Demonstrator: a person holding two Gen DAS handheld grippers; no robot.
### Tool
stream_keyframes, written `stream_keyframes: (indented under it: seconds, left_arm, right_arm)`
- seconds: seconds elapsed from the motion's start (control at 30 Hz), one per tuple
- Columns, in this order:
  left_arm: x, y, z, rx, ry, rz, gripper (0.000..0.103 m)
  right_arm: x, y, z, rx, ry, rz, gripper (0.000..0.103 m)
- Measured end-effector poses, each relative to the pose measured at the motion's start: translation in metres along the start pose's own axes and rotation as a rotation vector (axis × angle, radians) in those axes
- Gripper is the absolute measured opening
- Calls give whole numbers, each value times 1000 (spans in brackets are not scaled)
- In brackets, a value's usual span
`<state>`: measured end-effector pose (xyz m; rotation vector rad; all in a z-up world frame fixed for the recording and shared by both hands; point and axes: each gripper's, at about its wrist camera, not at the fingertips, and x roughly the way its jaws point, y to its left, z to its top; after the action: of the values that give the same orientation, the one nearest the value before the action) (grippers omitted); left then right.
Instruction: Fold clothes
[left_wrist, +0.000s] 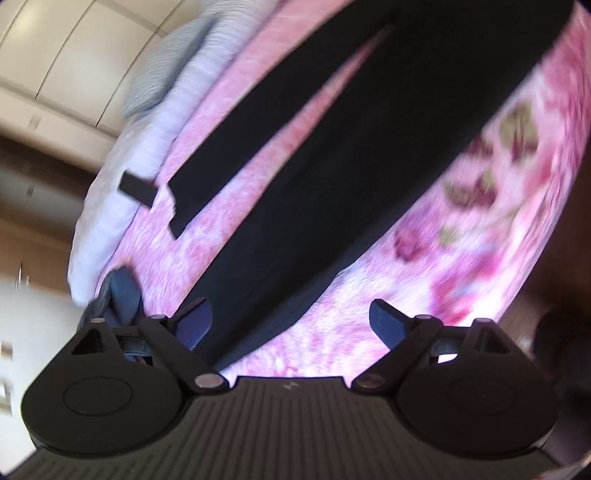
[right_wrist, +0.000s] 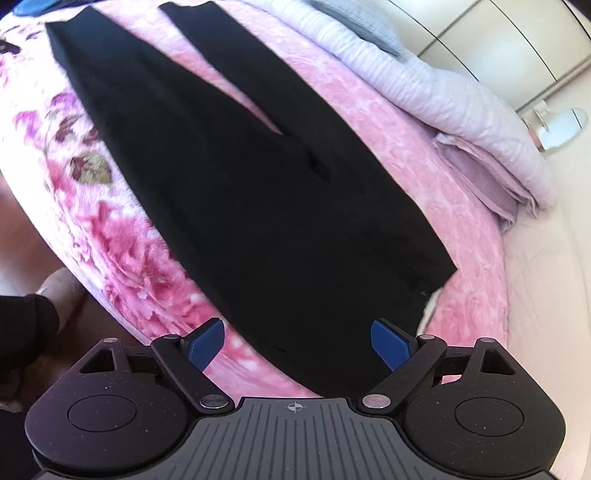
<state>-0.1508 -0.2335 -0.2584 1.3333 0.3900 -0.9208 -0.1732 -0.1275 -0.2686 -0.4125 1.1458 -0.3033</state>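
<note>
Black trousers (right_wrist: 229, 177) lie spread flat on a pink floral blanket (right_wrist: 110, 236) covering a bed, the two legs parted in a narrow V with pink showing between them.

On the left, the left gripper (left_wrist: 291, 325) hangs above one end of the trousers with its jaws wide and nothing between them. Its view is blurred. A small dark blue cloth (left_wrist: 122, 291) sits bunched at the blanket's edge, just beside the gripper's left finger. Past it, a pale lilac quilt (left_wrist: 122, 173) is piled along the far side of the bed, with a small black strip (left_wrist: 137, 188) lying on it.

On the right, the right gripper (right_wrist: 297, 345) hovers over the wider end of the trousers, jaws also wide and empty. The same lilac quilt runs along the right side of this view.

Likely risks: the blanket is plush, so a low pinch could catch the pile along with the trouser fabric and drag the blanket up. The black cloth hides its own edges and layers, so a gripper may take only the top layer and the fold would come out uneven. The left gripper could also snag the blue cloth beside it.
</note>
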Motion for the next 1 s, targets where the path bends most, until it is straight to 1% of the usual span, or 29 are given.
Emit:
stream_keyframes:
  seconds: [0.03, 0.07, 0.13, 0.2, 0.33, 0.37, 0.4, 0.43, 0.47, 0.5, 0.53, 0.57, 0.6, 0.73, 0.83, 0.93, 1.0]
  left_arm:
    - [15, -1, -6, 34, -4, 6, 90]
    - [31, -1, -13, 64, -4, 8, 88]
    - [61, -1, -28, 125, -5, 19, 83]
    - [86, 0, -44, 189, -5, 29, 81]
    - [130, 10, -75, 295, 2, 56, 79]
    - [138, 13, -81, 317, -10, 64, 80]
    - [142, 16, -85, 339, -29, 75, 83]
    - [146, 19, -88, 361, -47, 88, 83]
    - [149, 22, -90, 370, -56, 98, 83]
    - [152, 25, -90, 372, -60, 107, 78]
    - [156, 27, -90, 366, -50, 114, 59]
    - [160, 30, -89, 356, -32, 118, 45]
    - [164, 31, -88, 350, -13, 119, 28]
    - [175, 31, -82, 330, 28, 103, 24]
    - [178, 33, -76, 297, 56, 103, 24]
    - [177, 33, -74, 291, 74, 103, 24]
    - [177, 33, -73, 286, 83, 103, 24]
  right_arm:
    - [6, 3, 2, -11, 0, -10, 78]
    - [13, 8, 4, -11, 1, -18, 76]
    - [27, 17, 7, -12, 3, -35, 76]
    - [43, 27, 14, -13, 8, -48, 76]
    - [72, 50, 21, -29, 19, -55, 76]
    - [77, 55, 22, -33, 15, -54, 76]
    - [82, 62, 23, -40, 9, -57, 76]
    - [86, 68, 24, -50, 2, -57, 76]
    - [91, 75, 25, -60, -7, -59, 76]
    - [95, 82, 26, -76, -20, -65, 76]
    - [98, 89, 27, -101, -36, -72, 76]
    - [102, 95, 27, -124, -53, -74, 76]
    - [105, 101, 28, -145, -72, -77, 76]
    - [116, 119, 36, -189, -181, -85, 76]
    - [129, 132, 39, -243, -233, -92, 76]
    - [135, 130, 28, -284, -252, -122, 76]
    - [140, 119, 11, -309, -215, -190, 75]
